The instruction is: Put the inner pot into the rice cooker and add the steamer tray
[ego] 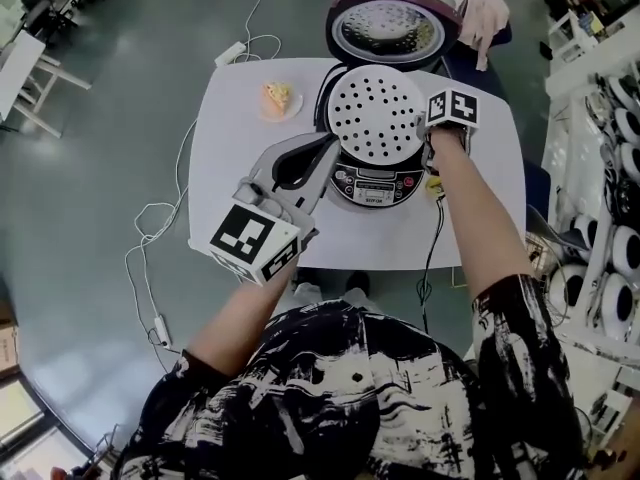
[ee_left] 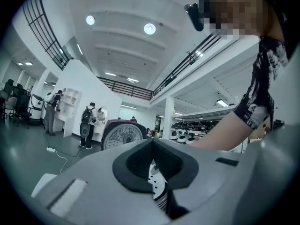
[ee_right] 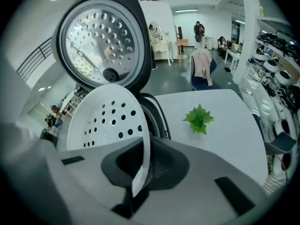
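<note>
The steamer tray (ego: 375,115) is gripped at its right rim by the right gripper (ego: 428,133), whose jaws are clamped on the thin white edge. The tray is held over the mouth of the rice cooker (ego: 372,186) and covers it in the head view. Whether it is seated cannot be told, and the inner pot is hidden beneath it. The lid (ego: 388,30) is thrown back, its perforated metal plate turned up to the room. The left gripper (ego: 328,146) is held level at the cooker's left side, its jaws pressed together with nothing between them.

Now the surface: the cooker is set on a white table (ego: 240,158), its control panel faced toward the person. 2 small things are laid on the bare top: an orange-yellow piece (ego: 280,98) left of the cooker, and a green leafy sprig (ee_right: 198,118), shown in the right gripper view well off to the cooker's other side. A black cable (ego: 432,248) is draped over the near edge.

The table is ringed by glossy grey floor (ego: 90,178), across which white cables and a power strip (ego: 230,53) are trailed. A pale pink garment (ego: 482,16) is hung on a chair behind the table. In the left gripper view, a high white ceiling is lit by 2 round lamps (ee_left: 149,28), a black-railed balcony (ee_left: 126,86) is run along the walls, and people (ee_left: 87,123) are seen standing at white shelving.
</note>
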`<state>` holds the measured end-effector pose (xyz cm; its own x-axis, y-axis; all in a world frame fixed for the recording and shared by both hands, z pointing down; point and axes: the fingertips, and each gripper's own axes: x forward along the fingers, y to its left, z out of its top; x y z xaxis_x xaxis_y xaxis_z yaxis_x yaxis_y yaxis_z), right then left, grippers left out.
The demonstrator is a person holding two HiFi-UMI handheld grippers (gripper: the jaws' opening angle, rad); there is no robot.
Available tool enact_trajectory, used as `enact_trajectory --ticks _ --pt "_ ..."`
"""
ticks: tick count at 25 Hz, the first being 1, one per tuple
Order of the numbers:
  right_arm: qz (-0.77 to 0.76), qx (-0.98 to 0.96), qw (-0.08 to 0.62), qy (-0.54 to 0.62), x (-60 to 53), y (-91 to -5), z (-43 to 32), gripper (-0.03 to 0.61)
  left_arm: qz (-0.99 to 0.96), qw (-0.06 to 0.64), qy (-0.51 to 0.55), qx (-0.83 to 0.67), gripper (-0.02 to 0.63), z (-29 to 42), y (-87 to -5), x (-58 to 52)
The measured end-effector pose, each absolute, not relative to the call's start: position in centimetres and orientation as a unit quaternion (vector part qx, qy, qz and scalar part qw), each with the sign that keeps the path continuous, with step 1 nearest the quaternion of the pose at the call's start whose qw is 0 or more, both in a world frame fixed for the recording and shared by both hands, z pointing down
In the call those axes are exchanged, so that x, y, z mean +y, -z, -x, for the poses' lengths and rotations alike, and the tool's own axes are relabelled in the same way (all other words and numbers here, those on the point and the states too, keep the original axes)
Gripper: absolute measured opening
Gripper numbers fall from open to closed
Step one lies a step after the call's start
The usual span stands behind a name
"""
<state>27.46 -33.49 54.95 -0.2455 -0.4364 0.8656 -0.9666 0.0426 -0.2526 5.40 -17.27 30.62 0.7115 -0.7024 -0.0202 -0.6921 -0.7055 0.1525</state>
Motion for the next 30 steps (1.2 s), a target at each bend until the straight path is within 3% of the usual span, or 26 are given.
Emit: enact_trajectory --ticks 13,17,21,26,30 --pt "-0.51 -0.664 0.419 -0.352 -34.4 -56.8 -26.3 0.008 -0.92 0.085 0.044 -0.381 0.005 -6.9 -31.8 -18.8" --pt "-0.5 -0.677 0.417 -0.343 -34.7 -56.5 -26.1 0.011 -0.919 0.09 0.048 -0.382 0.005 -6.8 -31.7 -19.4" --pt "-0.493 -0.684 0.418 -0.338 -34.4 -56.2 -25.9 0.081 -0.919 0.088 0.049 -0.382 0.005 -7.1 -31.4 -19.4" --pt "-0.492 -0.687 0.438 -0.308 -34.3 -54.8 -27.3 0.101 -0.921 0.086 0.047 -0.376 0.005 -8.3 -30.7 -19.3" --pt "-0.494 -0.721 0.381 -0.302 -34.4 -51.8 -26.9 0.103 -0.924 0.082 0.045 -0.371 0.005 -8.8 -30.3 -18.9"
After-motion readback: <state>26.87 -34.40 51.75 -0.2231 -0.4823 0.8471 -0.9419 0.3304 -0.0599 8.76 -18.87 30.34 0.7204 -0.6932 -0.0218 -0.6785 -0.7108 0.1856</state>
